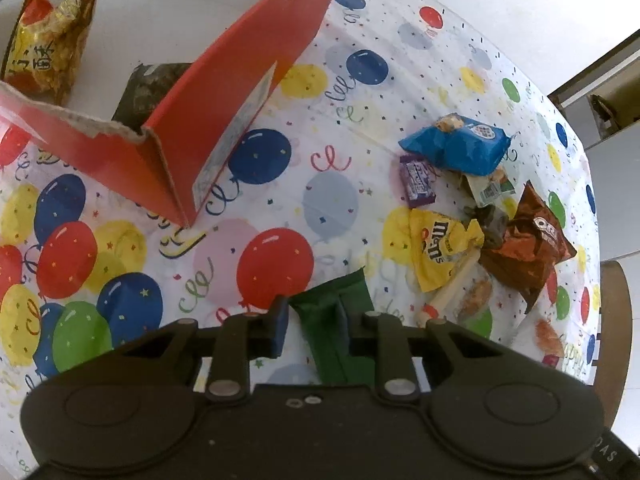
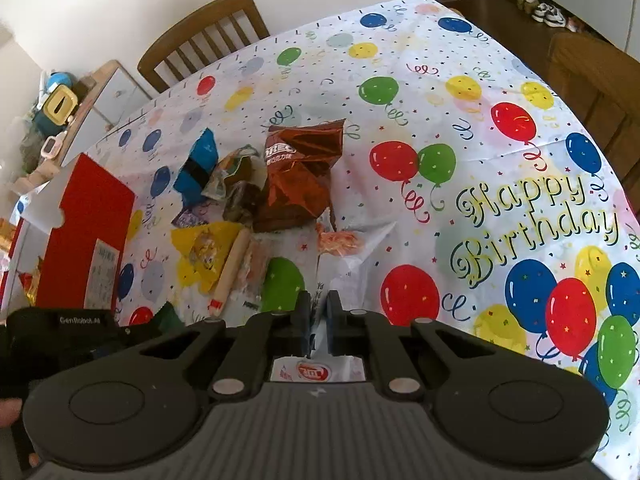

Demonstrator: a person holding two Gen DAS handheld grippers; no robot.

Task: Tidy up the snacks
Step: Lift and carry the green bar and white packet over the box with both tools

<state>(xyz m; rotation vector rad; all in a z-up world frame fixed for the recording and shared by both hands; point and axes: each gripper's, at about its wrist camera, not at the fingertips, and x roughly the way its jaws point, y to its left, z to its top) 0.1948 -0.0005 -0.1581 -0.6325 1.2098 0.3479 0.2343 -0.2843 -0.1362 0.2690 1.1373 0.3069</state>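
My left gripper (image 1: 314,314) is shut on a dark green packet (image 1: 332,300), held low over the balloon tablecloth (image 1: 280,184). Ahead and to the left stands an open red box (image 1: 224,92) with a yellow-orange snack bag (image 1: 48,40) and a dark packet (image 1: 148,92) inside. My right gripper (image 2: 318,302) is shut on the edge of a clear packet of orange snacks (image 2: 340,244). Beyond it lies a pile: a brown Oreo bag (image 2: 300,176), a yellow M&M's bag (image 2: 204,256), a blue bag (image 2: 196,168), a purple packet (image 1: 416,180) and a pale stick snack (image 2: 230,272).
Wooden chairs stand at the far edge (image 2: 204,32) and the right side (image 2: 592,80) of the table. A low cabinet with toys (image 2: 60,112) is at the back left. The tablecloth right of the pile, around the "Happy Birthday" lettering (image 2: 532,224), carries no objects.
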